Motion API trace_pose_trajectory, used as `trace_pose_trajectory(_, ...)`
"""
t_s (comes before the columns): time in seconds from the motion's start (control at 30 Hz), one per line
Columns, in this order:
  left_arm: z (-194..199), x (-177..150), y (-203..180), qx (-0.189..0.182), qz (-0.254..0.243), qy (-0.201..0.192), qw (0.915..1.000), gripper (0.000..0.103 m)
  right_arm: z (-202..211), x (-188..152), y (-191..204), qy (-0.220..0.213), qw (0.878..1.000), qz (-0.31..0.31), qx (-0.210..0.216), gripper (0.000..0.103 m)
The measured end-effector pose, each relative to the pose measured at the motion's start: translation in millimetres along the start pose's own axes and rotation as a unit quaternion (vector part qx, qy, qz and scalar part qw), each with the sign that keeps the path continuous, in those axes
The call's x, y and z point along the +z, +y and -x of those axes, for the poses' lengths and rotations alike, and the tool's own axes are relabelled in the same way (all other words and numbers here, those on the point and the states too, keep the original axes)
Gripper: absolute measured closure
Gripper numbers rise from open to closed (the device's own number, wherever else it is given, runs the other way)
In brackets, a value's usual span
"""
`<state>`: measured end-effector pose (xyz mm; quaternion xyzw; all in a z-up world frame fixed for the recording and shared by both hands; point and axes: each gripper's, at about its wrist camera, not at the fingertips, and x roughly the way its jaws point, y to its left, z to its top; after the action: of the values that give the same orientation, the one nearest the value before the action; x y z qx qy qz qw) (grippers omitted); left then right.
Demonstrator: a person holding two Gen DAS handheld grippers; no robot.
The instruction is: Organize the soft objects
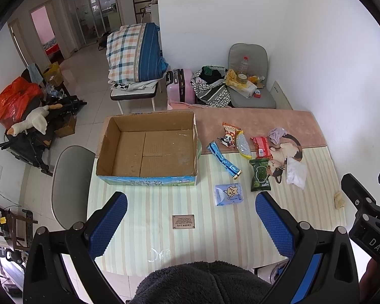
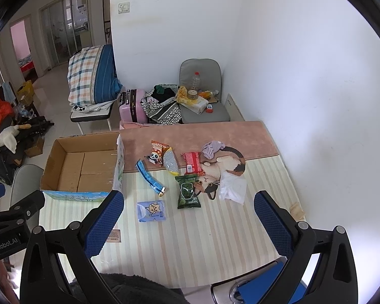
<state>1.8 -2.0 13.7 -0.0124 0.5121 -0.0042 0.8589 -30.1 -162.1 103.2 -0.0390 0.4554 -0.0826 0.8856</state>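
An empty open cardboard box point(image 1: 149, 149) point(image 2: 81, 167) sits at the table's left. To its right lie a blue tissue pack point(image 1: 228, 194) point(image 2: 152, 210), a green snack bag point(image 1: 260, 174) point(image 2: 188, 191), a blue tube pouch point(image 1: 223, 159) point(image 2: 150, 176), a red packet point(image 1: 261, 147) point(image 2: 193, 164), a panda toy point(image 1: 228, 138) point(image 2: 155, 156), a lilac cloth point(image 1: 277, 134) point(image 2: 212, 148), a white plastic bag point(image 1: 296, 172) point(image 2: 231, 186) and a cat-shaped cushion point(image 1: 286, 152) point(image 2: 223, 168). My left gripper point(image 1: 191, 224) and right gripper point(image 2: 188, 224) are open and empty, above the near table edge.
The table has a striped cloth point(image 1: 190, 240) and a pink mat point(image 1: 261, 121) at the back. A white wall point(image 2: 329, 126) borders the right side. A grey chair point(image 1: 71, 185) stands left of the table. A chair with clutter point(image 1: 250, 86) and a pink suitcase point(image 1: 179, 86) stand behind.
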Motion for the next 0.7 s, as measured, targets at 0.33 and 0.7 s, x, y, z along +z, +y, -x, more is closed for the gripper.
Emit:
trace_pose_trajectory(0.33, -0.7, 5.6, -2.0, -0.002, -0.003, -0.001, 1.0, 0.0, -0.7, 3.1, -2.2, -0.002, 1.0, -0.003, -0.002, 0.0)
trace_pose_trajectory(0.7, -1.6, 5.7, -3.9, -0.002, -0.003, -0.001, 1.0, 0.0, -0.3, 3.9, -0.9, -0.003, 1.0, -0.002, -0.003, 0.0)
